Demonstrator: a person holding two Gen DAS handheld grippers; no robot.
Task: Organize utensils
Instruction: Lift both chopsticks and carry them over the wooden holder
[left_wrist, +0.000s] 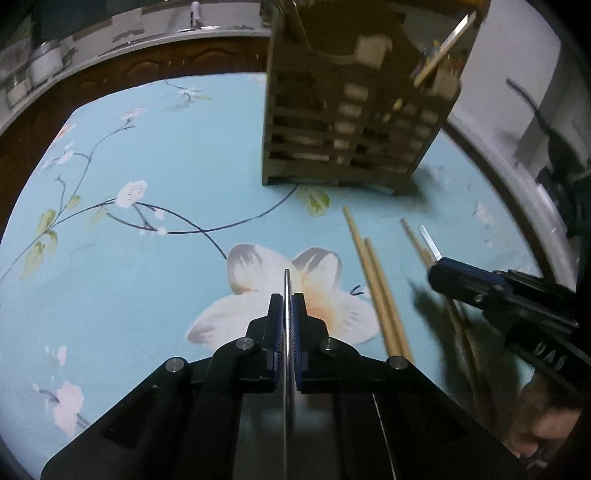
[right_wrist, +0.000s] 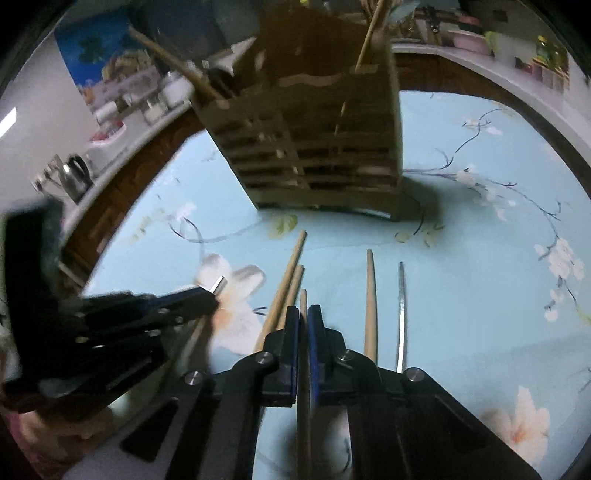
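Left tool (left_wrist: 287, 314) clamps metal chopstick (left_wrist: 286, 291) edgewise.

A home kitchen – shown by a pale counter (left_wrist: 155, 35) over brown wooden cabinet doors (left_wrist: 147, 62), with a tap (left_wrist: 195, 13) at the back and white jars (left_wrist: 44, 62) at one end. Also a kettle (right_wrist: 75, 175) and more containers (right_wrist: 170, 90) along that counter. Nearer, a desk (left_wrist: 147, 277) under a blue flowered cloth, carrying a slatted wooden caddy (left_wrist: 351, 122) and loose chopsticks (left_wrist: 376, 284).
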